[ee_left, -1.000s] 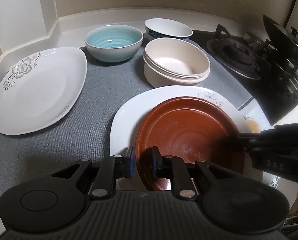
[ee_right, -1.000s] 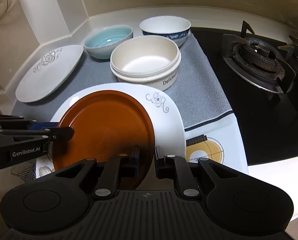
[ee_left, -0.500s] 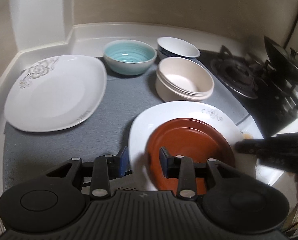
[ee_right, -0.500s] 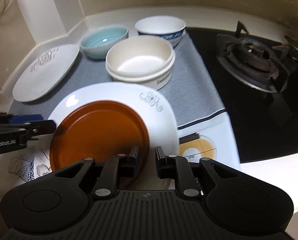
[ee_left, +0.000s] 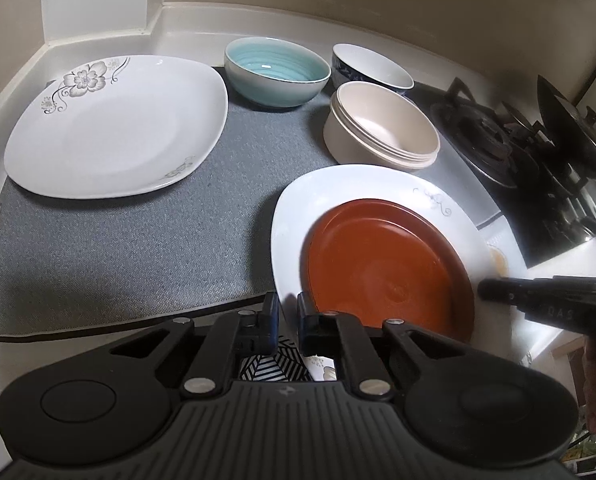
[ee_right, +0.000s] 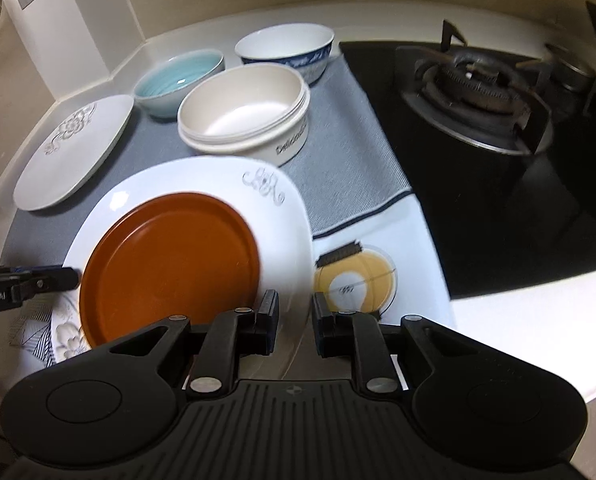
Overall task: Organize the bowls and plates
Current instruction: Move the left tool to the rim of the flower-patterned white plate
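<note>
Where grey mat (ee_left: 129,248) covers counter (ee_right: 518,312), hob (ee_right: 498,160) adjoins.

Mat (ee_left: 137,248): under all the dishes, left of the stove (ee_left: 498,148).
Near plate (ee_left: 338,196): front right, round plate (ee_left: 386,268) on it.
Far plate (ee_left: 109,128): back left.
Bowls: stacked bowls (ee_left: 382,128) behind near plate; ribbed bowl (ee_left: 275,70) and patterned bowl (ee_left: 372,68) behind those.
</note>
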Action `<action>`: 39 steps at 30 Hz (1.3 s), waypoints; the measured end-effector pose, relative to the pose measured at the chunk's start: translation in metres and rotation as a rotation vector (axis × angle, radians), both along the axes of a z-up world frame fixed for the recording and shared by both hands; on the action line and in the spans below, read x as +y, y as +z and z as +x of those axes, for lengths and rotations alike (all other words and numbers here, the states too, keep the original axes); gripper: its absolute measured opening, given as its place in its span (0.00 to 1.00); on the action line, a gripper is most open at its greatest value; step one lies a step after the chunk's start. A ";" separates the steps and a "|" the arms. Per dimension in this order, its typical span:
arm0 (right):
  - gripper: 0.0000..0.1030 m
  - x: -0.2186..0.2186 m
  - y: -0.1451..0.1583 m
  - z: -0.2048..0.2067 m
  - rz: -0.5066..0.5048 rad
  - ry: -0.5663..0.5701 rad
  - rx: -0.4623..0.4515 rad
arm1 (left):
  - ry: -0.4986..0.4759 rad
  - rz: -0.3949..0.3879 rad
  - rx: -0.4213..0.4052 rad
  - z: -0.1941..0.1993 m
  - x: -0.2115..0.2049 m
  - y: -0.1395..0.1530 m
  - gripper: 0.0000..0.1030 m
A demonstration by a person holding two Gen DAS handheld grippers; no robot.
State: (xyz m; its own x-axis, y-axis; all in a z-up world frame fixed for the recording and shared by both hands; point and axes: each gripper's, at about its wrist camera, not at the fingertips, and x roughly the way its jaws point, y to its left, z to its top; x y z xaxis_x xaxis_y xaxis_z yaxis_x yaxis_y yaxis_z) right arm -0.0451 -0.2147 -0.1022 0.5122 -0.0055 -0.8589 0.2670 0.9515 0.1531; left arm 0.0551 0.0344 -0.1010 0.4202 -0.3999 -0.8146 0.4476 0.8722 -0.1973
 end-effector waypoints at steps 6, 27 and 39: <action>0.19 0.009 0.001 -0.006 -0.021 0.017 0.005 | -0.004 0.007 0.000 -0.006 0.007 0.000 0.09; 0.27 0.012 0.007 -0.017 -0.022 -0.009 0.011 | 0.185 -0.054 -0.037 0.017 0.053 0.014 0.24; 0.27 0.018 0.015 -0.010 -0.039 -0.001 0.000 | 0.583 -0.170 0.001 0.087 0.124 0.006 0.28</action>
